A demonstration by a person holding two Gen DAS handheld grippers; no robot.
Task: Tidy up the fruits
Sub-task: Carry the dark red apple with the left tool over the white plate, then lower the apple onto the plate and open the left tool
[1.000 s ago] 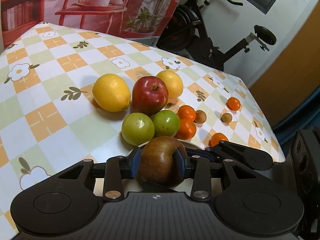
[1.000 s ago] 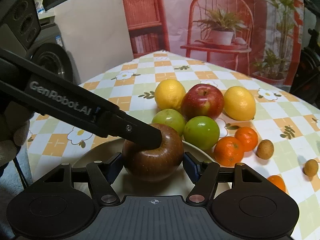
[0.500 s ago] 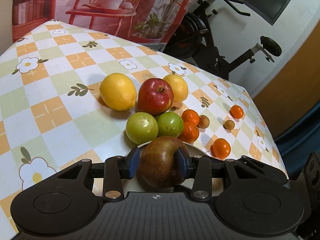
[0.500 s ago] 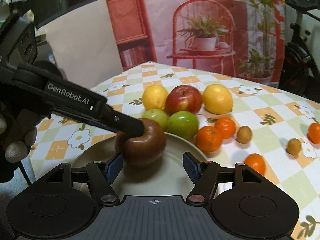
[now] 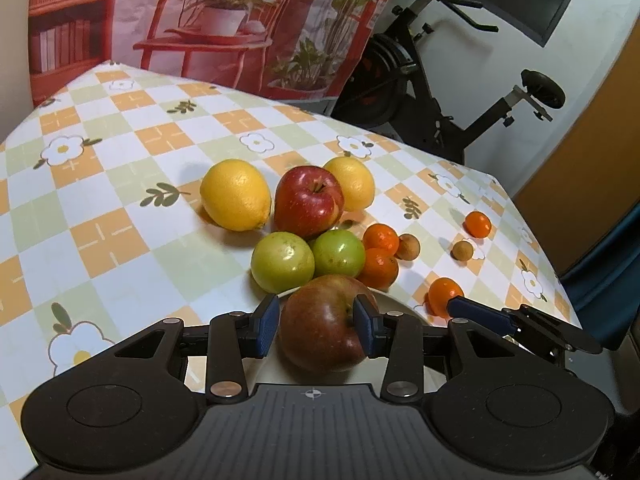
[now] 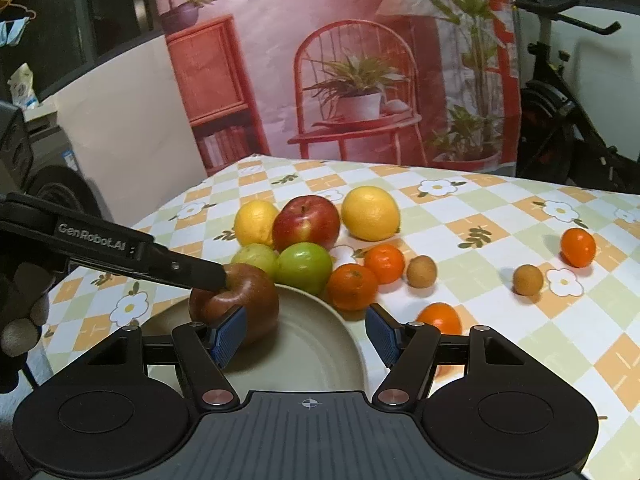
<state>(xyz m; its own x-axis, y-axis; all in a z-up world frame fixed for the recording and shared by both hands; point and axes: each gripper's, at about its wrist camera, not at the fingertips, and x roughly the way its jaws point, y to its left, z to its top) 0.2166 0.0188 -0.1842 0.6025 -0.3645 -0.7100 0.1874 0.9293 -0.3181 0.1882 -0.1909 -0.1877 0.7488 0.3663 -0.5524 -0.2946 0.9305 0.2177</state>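
Observation:
A dark red-brown apple point(image 5: 322, 322) sits on a beige plate point(image 6: 316, 344). My left gripper point(image 5: 316, 322) is open around it: the left pad stands a little off the skin, the right pad is at it. The apple also shows in the right wrist view point(image 6: 236, 304), with a left finger point(image 6: 192, 272) at it. My right gripper point(image 6: 308, 338) is open and empty above the plate, to the right of the apple. Beyond the plate lie a red apple point(image 5: 308, 202), two lemons point(image 5: 236, 196), two green fruits point(image 5: 282, 262) and tangerines point(image 5: 378, 266).
Two small brown fruits point(image 6: 421, 271) and more tangerines point(image 6: 578, 247) lie scattered on the checked tablecloth point(image 5: 120, 184) to the right. An exercise bike point(image 5: 440, 92) stands past the table's far edge. A printed backdrop point(image 6: 340, 60) hangs behind.
My right gripper has drawn back and to the right, away from the dark apple. My left gripper has loosened: its left pad now stands off the apple, which rests on the plate.

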